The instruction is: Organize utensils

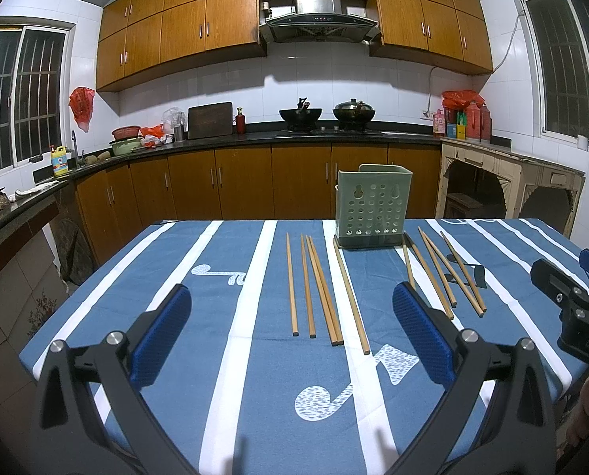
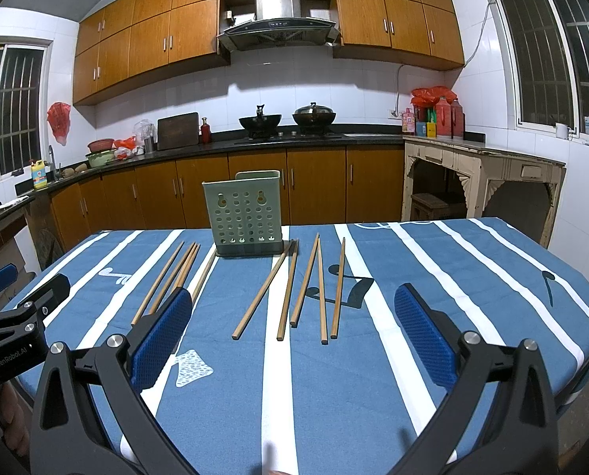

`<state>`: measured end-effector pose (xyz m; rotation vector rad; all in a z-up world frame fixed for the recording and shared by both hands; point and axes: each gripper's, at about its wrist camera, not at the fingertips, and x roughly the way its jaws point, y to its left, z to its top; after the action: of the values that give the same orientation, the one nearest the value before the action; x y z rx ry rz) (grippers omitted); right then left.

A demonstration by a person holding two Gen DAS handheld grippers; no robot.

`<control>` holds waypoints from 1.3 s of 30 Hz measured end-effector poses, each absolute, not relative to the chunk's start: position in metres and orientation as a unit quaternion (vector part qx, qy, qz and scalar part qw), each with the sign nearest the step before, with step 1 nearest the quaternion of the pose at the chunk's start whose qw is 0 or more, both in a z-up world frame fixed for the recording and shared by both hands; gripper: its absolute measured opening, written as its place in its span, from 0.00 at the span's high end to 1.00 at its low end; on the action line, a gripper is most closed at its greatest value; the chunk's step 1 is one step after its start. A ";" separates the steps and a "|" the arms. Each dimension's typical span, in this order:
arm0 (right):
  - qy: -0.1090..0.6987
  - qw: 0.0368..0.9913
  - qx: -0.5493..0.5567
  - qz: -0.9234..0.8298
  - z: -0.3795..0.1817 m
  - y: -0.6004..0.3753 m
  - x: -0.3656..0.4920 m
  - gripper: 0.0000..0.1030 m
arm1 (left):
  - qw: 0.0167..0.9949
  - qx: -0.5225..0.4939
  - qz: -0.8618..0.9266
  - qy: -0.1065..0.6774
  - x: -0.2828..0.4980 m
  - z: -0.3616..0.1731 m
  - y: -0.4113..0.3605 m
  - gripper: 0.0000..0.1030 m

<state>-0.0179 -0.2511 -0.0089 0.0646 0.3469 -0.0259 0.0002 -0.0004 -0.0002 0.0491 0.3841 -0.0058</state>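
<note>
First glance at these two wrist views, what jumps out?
The pale green perforated utensil holder stands upright at the far middle of the blue-and-white striped tablecloth. Wooden chopsticks lie flat in two loose groups, one to its left and one to its right, none in the holder as far as can be seen. Both the left gripper and the right gripper hang open over the near table, holding nothing.

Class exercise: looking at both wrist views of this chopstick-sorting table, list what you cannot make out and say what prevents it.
- Inside of the green holder: both views, its perforated wall blocks it.
- One chopstick on the right: left wrist view, its near end is behind a blue finger pad.
- Left chopstick group: right wrist view, near ends are hidden behind a pad.
</note>
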 end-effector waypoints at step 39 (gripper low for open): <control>0.307 0.944 0.101 -0.065 -0.041 -0.298 0.057 0.13 | 0.954 -0.032 -0.011 0.299 0.068 -0.033 0.031 0.04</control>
<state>0.0566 -0.2983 -0.0410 0.2060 0.6261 -0.1316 0.0685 0.0309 -0.0333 -0.0656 0.6076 -0.0220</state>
